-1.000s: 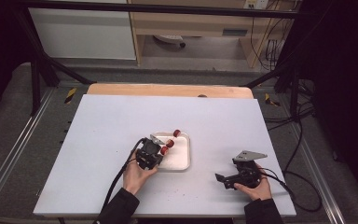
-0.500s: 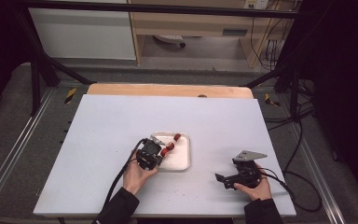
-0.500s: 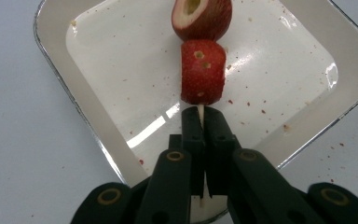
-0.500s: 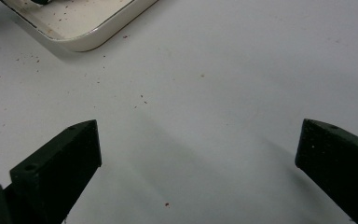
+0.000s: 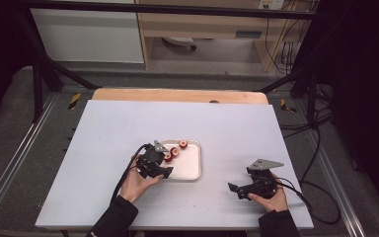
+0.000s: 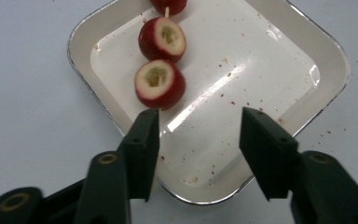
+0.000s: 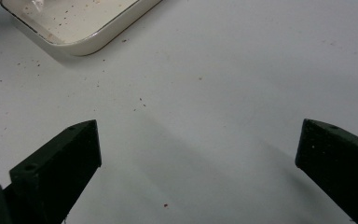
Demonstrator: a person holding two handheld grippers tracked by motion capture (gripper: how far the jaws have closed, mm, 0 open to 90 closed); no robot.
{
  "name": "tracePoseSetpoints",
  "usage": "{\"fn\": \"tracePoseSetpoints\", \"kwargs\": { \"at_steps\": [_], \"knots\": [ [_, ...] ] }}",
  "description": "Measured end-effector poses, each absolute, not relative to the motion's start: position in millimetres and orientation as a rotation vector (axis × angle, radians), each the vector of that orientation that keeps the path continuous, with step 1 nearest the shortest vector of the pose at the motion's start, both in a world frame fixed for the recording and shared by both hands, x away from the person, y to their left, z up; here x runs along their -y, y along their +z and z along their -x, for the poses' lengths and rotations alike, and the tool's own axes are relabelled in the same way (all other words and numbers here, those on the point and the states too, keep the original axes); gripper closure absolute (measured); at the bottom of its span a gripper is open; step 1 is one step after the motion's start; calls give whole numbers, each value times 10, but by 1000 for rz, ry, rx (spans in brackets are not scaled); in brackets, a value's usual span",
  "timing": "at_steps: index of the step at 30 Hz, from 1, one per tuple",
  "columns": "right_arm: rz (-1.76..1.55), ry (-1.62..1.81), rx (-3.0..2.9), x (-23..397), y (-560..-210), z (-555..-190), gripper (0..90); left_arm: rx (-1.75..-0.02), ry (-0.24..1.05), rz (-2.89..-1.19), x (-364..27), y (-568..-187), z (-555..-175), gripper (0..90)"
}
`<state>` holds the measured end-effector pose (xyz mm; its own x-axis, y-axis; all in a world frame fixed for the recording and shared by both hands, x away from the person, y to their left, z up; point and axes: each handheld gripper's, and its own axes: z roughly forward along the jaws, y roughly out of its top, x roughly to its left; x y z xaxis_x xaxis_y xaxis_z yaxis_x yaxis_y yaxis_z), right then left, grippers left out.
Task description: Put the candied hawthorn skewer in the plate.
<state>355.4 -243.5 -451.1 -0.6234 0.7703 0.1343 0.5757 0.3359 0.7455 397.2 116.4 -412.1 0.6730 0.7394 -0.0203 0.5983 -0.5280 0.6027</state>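
Observation:
Three red cored fruits (image 6: 160,84) on a thin wooden skewer lie along the left side of a white tray (image 6: 279,65). In the high view the fruits (image 5: 175,151) sit at the tray's (image 5: 190,168) far left corner. My left gripper (image 6: 200,123) hovers over the tray's near edge. Its jaws have just been opening and nothing is between them; the nearest fruit lies just beyond the left jaw's tip. In the high view the left gripper (image 5: 167,164) is at the tray's left edge. My right gripper (image 5: 236,191) rests on the table to the right, open wide and empty (image 7: 198,140).
The white table top (image 5: 128,128) carries small red crumbs around the tray. A corner of the tray (image 7: 74,23) shows at the upper left of the right gripper view. A wooden strip (image 5: 177,95) runs along the table's far edge.
The skewer of fruits has come down to lie in the tray, and the left jaws have opened off it. The right hand has stayed put.

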Motion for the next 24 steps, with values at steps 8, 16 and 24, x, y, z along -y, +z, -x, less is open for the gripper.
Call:
{"fn": "tracePoseSetpoints", "kwargs": {
  "at_steps": [8, 16, 24],
  "knots": [
    [-1216, 1172, -2352, 2443, -4500, -3553, 7, -986, 303, -2271, -1396, -4037, -3905, 210],
    [-1224, 1182, -2349, 2448, -4489, -3551, 7, -979, 343, -2220, -1781, -4055, -3717, 100],
    [-1209, 1186, -2356, 2447, -4494, -3547, 7, -1002, 356, -2150, -2199, -4202, -3534, 92]
  ]
}}
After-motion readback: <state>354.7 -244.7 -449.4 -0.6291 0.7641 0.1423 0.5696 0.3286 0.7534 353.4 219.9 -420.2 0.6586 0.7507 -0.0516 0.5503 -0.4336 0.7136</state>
